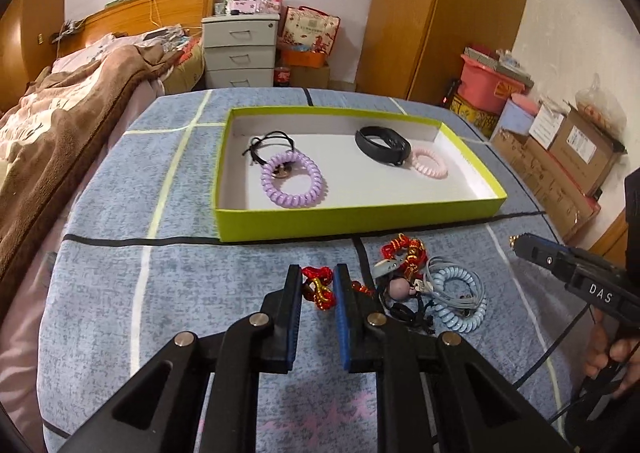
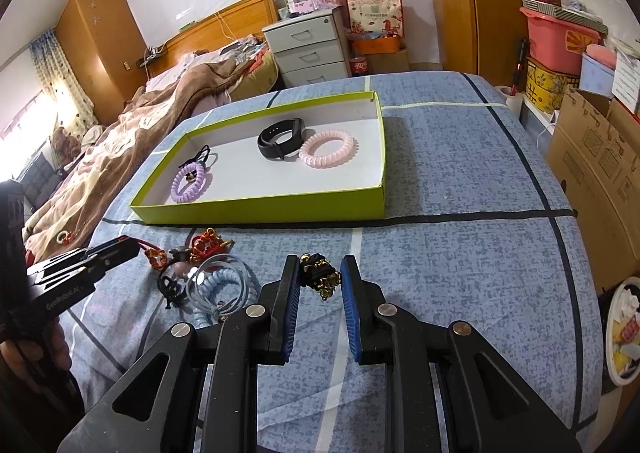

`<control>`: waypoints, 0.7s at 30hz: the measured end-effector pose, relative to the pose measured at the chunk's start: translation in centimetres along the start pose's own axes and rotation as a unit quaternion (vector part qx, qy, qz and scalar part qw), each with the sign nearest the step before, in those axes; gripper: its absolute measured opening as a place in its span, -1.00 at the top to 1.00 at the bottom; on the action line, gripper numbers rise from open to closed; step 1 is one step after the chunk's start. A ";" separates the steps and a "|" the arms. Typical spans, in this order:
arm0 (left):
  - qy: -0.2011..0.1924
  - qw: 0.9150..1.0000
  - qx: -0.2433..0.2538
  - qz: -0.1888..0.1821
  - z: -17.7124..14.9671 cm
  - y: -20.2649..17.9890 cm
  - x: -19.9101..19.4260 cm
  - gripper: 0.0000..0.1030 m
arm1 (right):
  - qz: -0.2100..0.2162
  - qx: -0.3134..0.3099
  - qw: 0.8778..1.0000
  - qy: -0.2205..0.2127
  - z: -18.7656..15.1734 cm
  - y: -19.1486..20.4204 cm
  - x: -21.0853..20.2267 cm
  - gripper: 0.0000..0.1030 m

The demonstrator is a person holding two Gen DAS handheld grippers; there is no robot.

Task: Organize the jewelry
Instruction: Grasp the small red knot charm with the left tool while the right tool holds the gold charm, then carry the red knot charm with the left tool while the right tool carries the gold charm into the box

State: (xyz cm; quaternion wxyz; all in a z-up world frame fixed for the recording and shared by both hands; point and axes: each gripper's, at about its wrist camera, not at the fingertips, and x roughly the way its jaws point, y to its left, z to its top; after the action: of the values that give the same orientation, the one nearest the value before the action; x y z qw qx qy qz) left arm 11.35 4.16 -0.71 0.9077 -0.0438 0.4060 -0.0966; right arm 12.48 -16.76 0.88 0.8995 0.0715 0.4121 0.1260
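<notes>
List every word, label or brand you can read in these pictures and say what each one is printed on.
"DAS": white letters on the body of the right gripper.
"GenRobot.AI": white letters on the body of the left gripper.
Print on the cardboard boxes: too small to read.
Print on the red patterned bag: blurred, unreadable.
Label on the cola bottle: too small to read.

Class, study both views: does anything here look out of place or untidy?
Yes. A tangled heap of jewelry lies loose on the blue bedspread, outside the green tray, while four pieces sit sorted inside it.
</notes>
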 end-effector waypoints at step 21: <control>-0.033 0.999 -0.008 -0.029 3.8 0.2 -1.3 0.68 | 0.007 -0.019 0.999 -0.028 2.7 1.8 -0.9 0.59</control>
State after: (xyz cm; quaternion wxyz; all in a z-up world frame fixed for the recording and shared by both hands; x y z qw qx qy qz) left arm 13.32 4.64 2.72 0.9168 -0.0661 0.3756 -0.1182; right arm 13.65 -15.36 3.74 0.9109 0.0609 0.3838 0.1384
